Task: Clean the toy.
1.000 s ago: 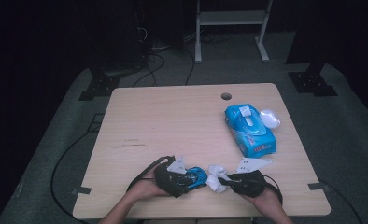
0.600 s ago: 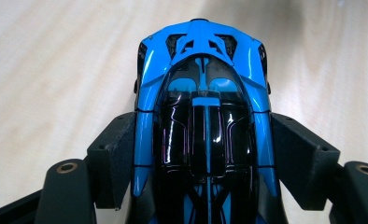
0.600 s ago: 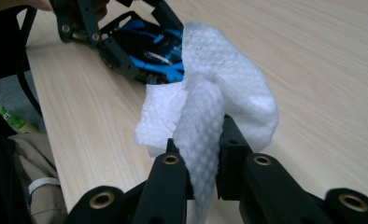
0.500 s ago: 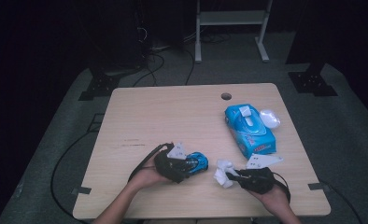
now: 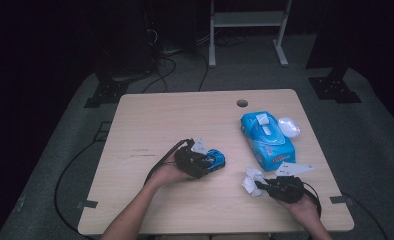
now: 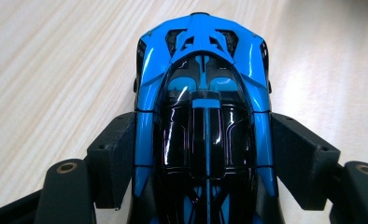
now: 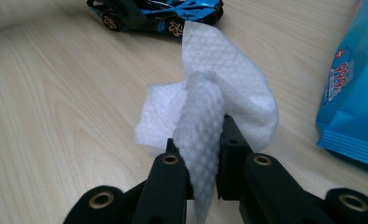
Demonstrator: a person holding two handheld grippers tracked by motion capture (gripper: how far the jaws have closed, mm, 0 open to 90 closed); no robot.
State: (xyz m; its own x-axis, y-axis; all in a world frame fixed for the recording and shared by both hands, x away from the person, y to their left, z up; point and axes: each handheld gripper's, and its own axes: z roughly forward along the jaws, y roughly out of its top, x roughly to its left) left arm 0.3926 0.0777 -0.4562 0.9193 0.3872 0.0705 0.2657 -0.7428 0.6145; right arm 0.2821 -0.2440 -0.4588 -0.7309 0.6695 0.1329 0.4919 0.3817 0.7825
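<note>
A blue and black toy car (image 5: 216, 160) lies left of the table's middle, with my left gripper (image 5: 205, 164) shut on it. In the left gripper view the car (image 6: 203, 70) points away from me, and both pads (image 6: 114, 158) press on its sides. My right gripper (image 5: 259, 187), near the front right of the table, is shut on a crumpled white wipe (image 5: 251, 180). The right gripper view has the wipe (image 7: 229, 84) standing up out of the jaws of my right gripper (image 7: 203, 154), with the car (image 7: 156, 11) farther off on the wood.
A blue pack of wipes (image 5: 266, 140) lies at the right of the wooden table (image 5: 160, 120), and its edge (image 7: 355, 93) comes close to my right gripper. A small white oval object (image 5: 288, 126) sits beside the pack. A cable hole (image 5: 242, 103) is near the far edge.
The two grippers have drawn apart. My left hand carried the car away from the front edge. My right hand shifted to the right with the wipe.
</note>
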